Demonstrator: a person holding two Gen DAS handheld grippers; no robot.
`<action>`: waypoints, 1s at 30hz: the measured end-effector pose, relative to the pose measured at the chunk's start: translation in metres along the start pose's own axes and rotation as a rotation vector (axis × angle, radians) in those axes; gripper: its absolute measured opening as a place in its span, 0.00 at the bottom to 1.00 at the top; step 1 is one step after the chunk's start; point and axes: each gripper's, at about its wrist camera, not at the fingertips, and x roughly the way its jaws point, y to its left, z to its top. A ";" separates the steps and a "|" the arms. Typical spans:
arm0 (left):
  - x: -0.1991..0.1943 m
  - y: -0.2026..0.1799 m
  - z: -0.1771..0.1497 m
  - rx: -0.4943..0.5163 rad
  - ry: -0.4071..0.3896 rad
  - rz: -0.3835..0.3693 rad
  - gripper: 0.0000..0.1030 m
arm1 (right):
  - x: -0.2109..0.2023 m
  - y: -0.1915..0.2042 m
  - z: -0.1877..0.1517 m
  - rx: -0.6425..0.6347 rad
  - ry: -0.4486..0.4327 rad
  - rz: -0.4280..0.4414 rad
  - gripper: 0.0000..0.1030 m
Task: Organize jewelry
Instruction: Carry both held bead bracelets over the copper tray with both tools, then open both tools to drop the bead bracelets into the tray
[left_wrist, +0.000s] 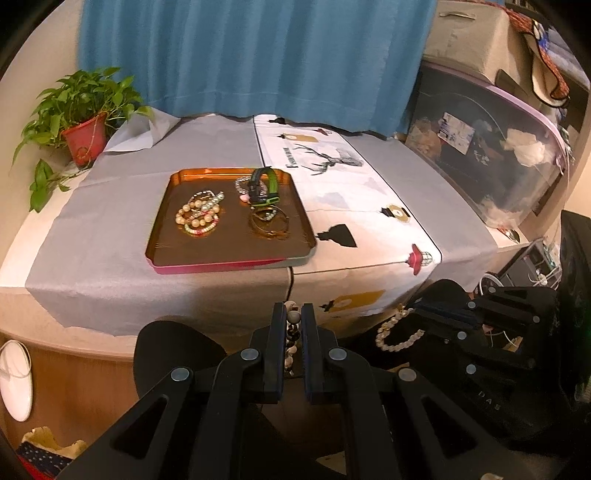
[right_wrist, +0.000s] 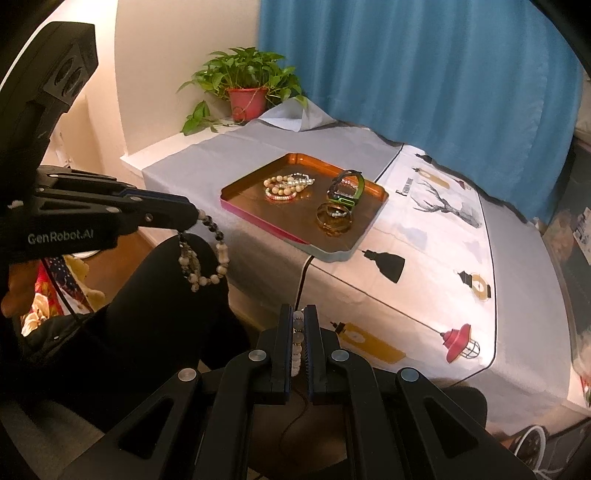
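Observation:
An orange tray (left_wrist: 166, 254) (right_wrist: 295, 240) sits on the table and holds pearl bracelets (left_wrist: 197, 218) (right_wrist: 282, 186), a green-and-black watch (left_wrist: 264, 186) (right_wrist: 347, 188) and gold bangles (left_wrist: 269, 223) (right_wrist: 334, 221). My left gripper (left_wrist: 293, 314) (right_wrist: 194, 218) is shut on a black-and-white bead bracelet (left_wrist: 291, 332) (right_wrist: 207, 258), held in front of the table's near edge. My right gripper (right_wrist: 298, 314) (left_wrist: 417, 314) is shut on a white pearl bracelet (right_wrist: 297, 343) (left_wrist: 397, 332), also short of the table.
A potted plant (left_wrist: 83, 122) (right_wrist: 245, 88) stands at the table's far left corner. A blue curtain (left_wrist: 243, 55) hangs behind. A printed white cloth (left_wrist: 343, 192) covers the table right of the tray. A clear storage bin (left_wrist: 491, 155) sits at the right.

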 end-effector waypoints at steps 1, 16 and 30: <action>0.001 0.003 0.002 -0.006 -0.001 0.002 0.06 | 0.002 -0.001 0.002 -0.001 0.002 -0.002 0.06; 0.022 0.052 0.058 -0.048 -0.048 0.032 0.06 | 0.049 -0.027 0.058 0.005 -0.016 -0.017 0.06; 0.102 0.086 0.117 -0.054 -0.008 0.058 0.06 | 0.134 -0.051 0.121 0.019 -0.025 0.038 0.06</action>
